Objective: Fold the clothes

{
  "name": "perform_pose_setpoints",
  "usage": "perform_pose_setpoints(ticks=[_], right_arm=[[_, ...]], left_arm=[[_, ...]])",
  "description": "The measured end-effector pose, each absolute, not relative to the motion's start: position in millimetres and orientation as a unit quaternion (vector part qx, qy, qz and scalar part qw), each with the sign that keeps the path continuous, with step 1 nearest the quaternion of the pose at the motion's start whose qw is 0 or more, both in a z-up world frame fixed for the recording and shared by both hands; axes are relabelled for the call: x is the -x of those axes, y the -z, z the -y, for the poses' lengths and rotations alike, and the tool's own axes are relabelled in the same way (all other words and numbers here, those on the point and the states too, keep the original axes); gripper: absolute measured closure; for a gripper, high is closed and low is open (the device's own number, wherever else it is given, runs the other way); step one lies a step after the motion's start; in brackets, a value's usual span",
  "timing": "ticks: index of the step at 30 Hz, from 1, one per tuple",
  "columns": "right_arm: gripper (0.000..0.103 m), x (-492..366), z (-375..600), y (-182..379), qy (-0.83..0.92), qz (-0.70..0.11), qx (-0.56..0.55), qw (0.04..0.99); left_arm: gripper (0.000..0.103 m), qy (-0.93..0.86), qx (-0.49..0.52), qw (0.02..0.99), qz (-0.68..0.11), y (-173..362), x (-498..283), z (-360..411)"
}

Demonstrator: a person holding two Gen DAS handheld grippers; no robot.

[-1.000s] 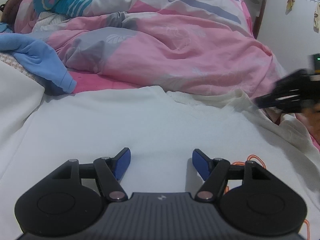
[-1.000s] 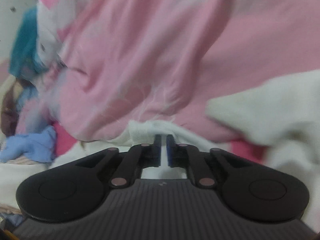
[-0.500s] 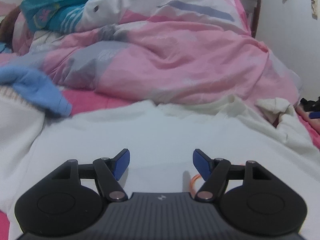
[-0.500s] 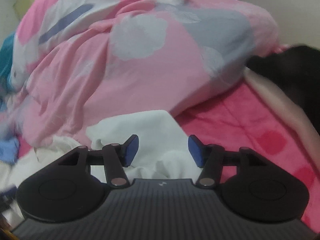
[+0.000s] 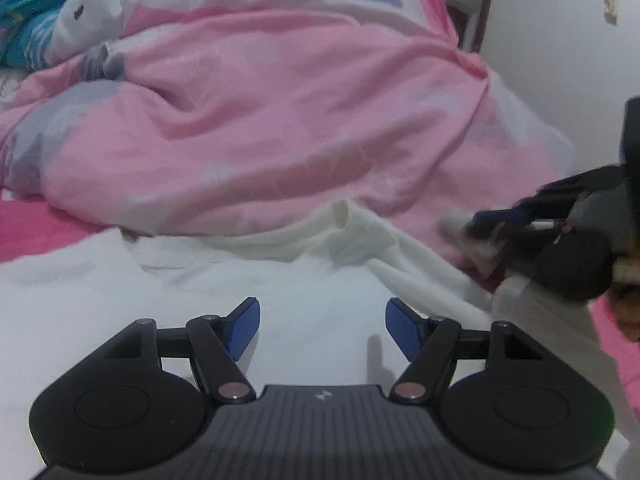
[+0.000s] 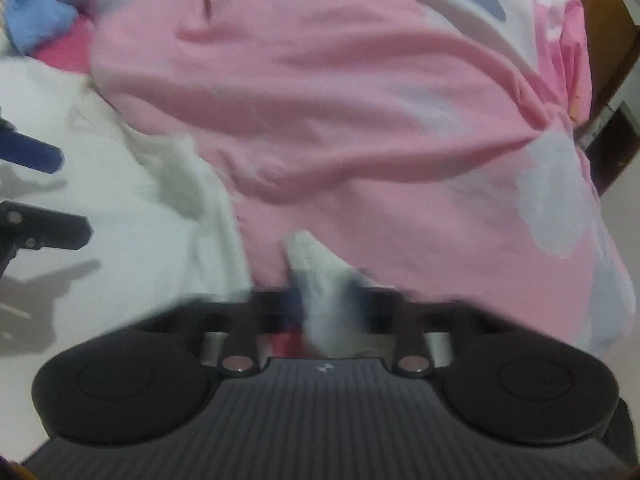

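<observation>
**Two grippers, one grip**

My right gripper (image 6: 326, 304) jaws have just been closing; they now pinch a corner of the white garment (image 5: 168, 292). My left gripper (image 5: 320, 330) hovers spread wide, empty, over it. The garment lies flat against the pink duvet (image 5: 280, 120).

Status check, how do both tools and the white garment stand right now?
Left tool open over the white garment. Right tool has just closed, pinching a white fabric corner. Pink duvet bunched against the garment's far edge.

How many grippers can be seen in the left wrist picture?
2. The left gripper is at the bottom centre, jaws open over the white garment. The right gripper is at the right edge, closed on a corner of that garment.
</observation>
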State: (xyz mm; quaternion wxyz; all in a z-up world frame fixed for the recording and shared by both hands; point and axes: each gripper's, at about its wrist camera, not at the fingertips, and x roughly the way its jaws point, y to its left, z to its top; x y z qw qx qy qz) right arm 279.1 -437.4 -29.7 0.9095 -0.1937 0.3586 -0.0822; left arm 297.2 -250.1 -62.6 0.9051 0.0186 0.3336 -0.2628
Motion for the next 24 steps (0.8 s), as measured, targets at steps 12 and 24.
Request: perform_pose_setpoints(ticks=[12,24], right_arm=[[0.103,-159.8,619.2,-95.8,0.251,-0.143,-0.070,0.955],[0.103,-53.8,753.4,-78.8,0.383,-0.040,-0.237,0.892]], left_arm=[[0.033,0.250,-0.024,0.914,-0.319,83.2,-293.8,255.7],[0.033,0.243,-0.019,0.919,-0.310,85.2,-293.9,254.4]])
